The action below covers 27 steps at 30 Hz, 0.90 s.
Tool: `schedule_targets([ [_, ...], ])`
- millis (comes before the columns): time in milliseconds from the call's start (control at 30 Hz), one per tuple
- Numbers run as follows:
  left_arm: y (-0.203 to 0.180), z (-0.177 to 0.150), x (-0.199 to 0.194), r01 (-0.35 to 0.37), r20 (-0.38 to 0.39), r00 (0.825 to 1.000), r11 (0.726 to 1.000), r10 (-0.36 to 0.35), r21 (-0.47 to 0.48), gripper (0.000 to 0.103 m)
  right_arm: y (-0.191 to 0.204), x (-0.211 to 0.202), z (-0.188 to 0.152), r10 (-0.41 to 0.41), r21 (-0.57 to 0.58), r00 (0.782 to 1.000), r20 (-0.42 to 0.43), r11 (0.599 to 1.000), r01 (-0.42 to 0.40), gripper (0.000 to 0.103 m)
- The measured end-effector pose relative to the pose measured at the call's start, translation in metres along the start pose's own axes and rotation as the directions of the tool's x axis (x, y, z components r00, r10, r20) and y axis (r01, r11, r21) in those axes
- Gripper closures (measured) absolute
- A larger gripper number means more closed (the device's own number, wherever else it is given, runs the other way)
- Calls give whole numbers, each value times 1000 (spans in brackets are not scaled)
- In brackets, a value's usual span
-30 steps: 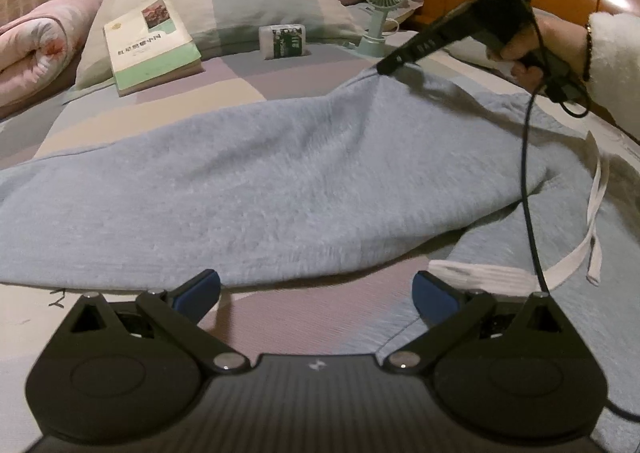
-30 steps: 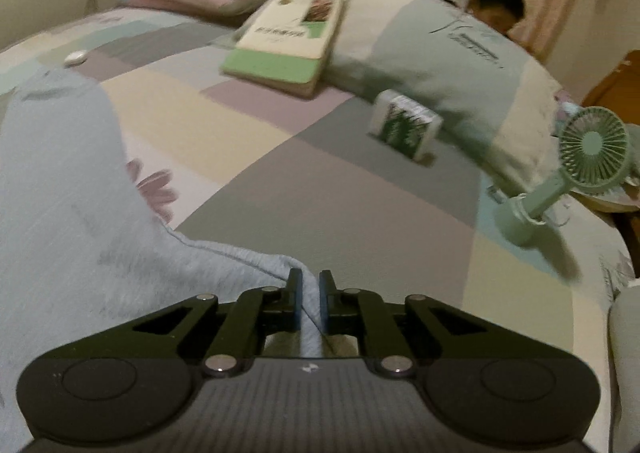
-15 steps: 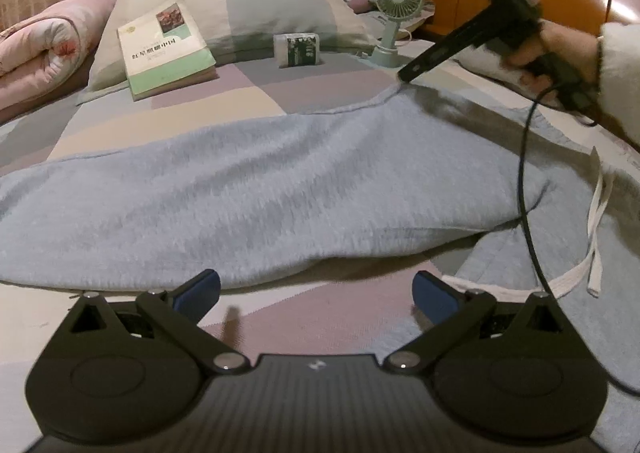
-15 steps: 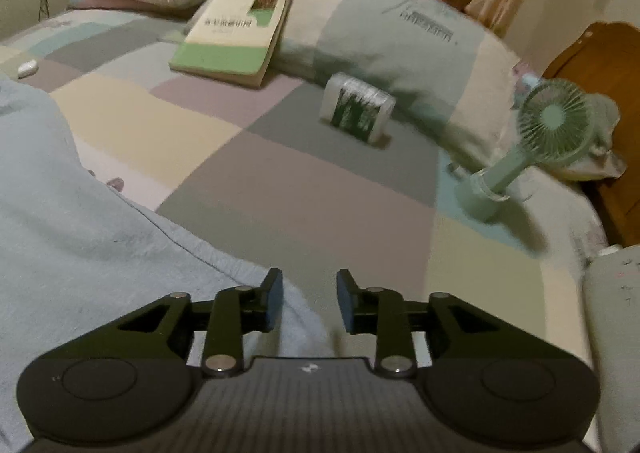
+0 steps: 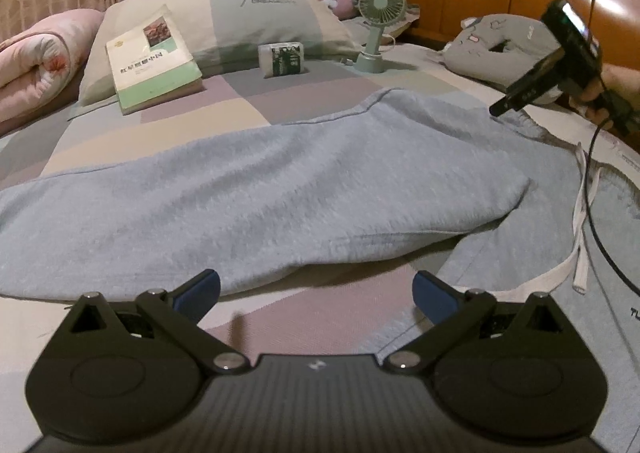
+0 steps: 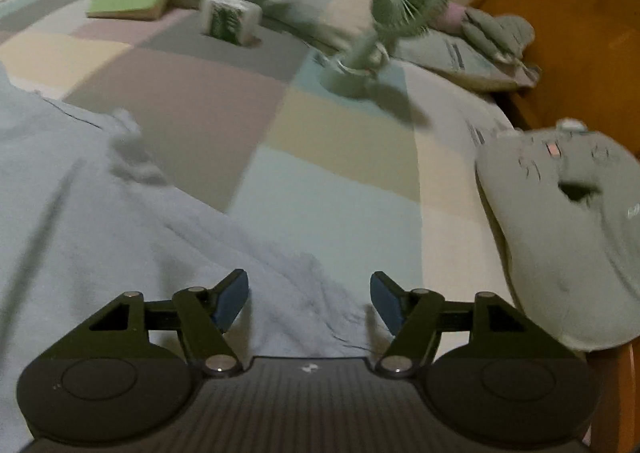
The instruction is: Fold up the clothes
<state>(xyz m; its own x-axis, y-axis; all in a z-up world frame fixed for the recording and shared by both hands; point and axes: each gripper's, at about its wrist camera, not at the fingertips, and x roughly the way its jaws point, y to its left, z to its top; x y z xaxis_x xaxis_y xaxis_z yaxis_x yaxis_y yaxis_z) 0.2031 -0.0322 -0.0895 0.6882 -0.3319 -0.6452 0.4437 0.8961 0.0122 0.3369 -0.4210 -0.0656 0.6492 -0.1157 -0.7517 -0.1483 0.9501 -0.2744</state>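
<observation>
Just ahead of the left gripper (image 5: 316,293), jaws spread wide and empty, bare bedsheet (image 5: 320,317) shows, and beyond it lies the grey-blue sweatpants (image 5: 260,205) with one leg folded across. Soft, thick fleece by the look of it: light, floppy, likely to sag, so a pinch on the folded edge or the waistband hem seems safest. To its right trails the white drawstring (image 5: 578,221). Over on the right gripper (image 6: 309,299), fingers also parted with nothing between them, rumpled fabric sits directly below. Farther off: a book (image 5: 154,61) and a fan (image 6: 404,1).
</observation>
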Motion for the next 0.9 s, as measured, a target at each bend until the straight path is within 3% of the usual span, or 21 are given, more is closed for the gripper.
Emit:
schedule_targets([
  [100,1,-1,4,-1,-10,1000,1000,1,-2,2,-10,12,-1,45,29,998,34,999,-46,30],
  [267,-1,-3,6,19,-12,1000,1000,-19,7,2,-8,34,1,74,-45,997,18,996,-73,32],
  [300,0,-4,6,33,-10,999,999,-32,6,2,-9,35,0,94,-36,995,16,995,-94,37],
  [333,0,-5,6,42,-9,999,999,-42,4,2,-13,33,-1,133,-2,991,12,991,-133,53],
  [400,0,-5,7,51,-8,999,999,-51,1,2,-17,30,-4,204,44,979,9,978,-204,70],
  [533,-1,-6,8,32,-12,999,999,-32,6,2,0,17,-6,132,-24,991,38,991,-131,91],
  [700,0,-5,6,27,-4,1000,1000,-26,1,2,-15,11,5,1,61,998,64,998,-5,92],
  [800,0,-5,5,23,-4,1000,1000,-23,-1,2,-20,21,6,-37,112,999,-6,993,38,90],
  [867,1,-4,4,21,-2,1000,1000,-21,-3,2,-18,18,7,-64,131,998,-14,989,65,82],
  [900,1,-4,3,20,-1,1000,1000,-20,-3,2,-17,16,7,-77,140,997,-18,987,79,72],
])
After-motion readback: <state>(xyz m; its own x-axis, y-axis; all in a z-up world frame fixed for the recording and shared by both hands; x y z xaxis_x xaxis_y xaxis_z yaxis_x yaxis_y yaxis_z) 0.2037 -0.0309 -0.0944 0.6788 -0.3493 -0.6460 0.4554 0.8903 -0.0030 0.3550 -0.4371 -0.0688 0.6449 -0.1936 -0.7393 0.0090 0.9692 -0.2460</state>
